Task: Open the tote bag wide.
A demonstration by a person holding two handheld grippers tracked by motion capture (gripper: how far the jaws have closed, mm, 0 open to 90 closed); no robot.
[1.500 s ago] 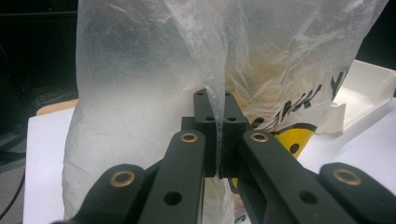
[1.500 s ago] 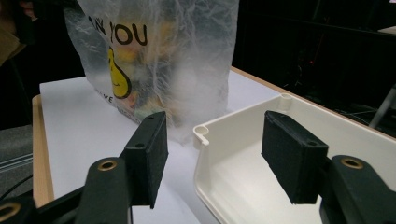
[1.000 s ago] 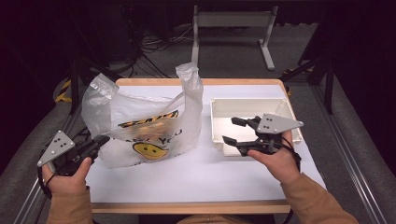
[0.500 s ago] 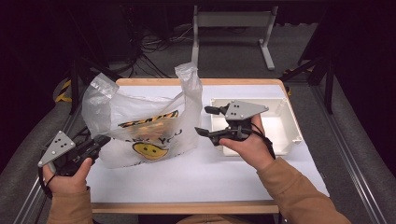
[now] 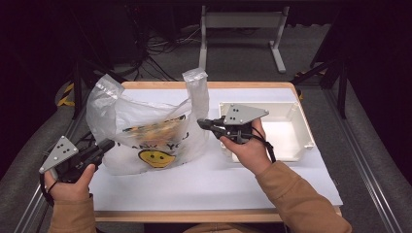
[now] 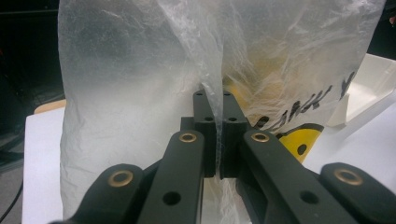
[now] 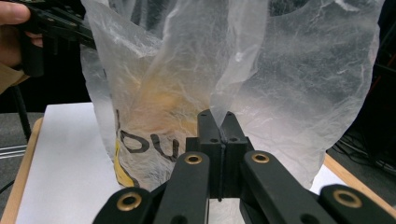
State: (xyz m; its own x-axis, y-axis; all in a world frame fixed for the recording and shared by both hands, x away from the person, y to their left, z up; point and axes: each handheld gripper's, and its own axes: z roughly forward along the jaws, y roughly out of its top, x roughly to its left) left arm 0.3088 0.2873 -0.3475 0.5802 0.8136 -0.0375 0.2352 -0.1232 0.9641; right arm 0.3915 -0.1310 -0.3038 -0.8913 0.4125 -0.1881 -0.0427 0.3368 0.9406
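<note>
One clear plastic bag [image 5: 145, 131] stands left of centre in the high view, on a white-topped desk [image 5: 214, 179]. It has a yellow smiley face and dark lettering on its front, and something yellowish sits inside. Its two handle loops stick up, one at the upper left, one near the middle of the frame.

The left hand-held gripper [image 5: 104, 147] is at the bag's lower left edge. In the left gripper view its jaws are pressed together with a fold of the bag's film pinched between them. The right hand-held gripper [image 5: 203, 123] meets the bag's right side, just under the taller handle. In the right gripper view its jaws [image 7: 219, 135] look closed as well, and a fold of film runs down to the tips, so it appears to have caught the bag too.

The step in hand seems to be taking hold of the bag on both sides, probably to spread its mouth or lift it. The next move would call for pulling gently and evenly, since thin film can slip or tear.

The high view alone gives the layout, including a white tray [image 5: 282, 131] to the right of the bag, behind the right hand. The gripper views show the pinched film close up, which the high view cannot resolve. The right gripper view also catches the other hand [image 7: 14, 28] at its upper left.
</note>
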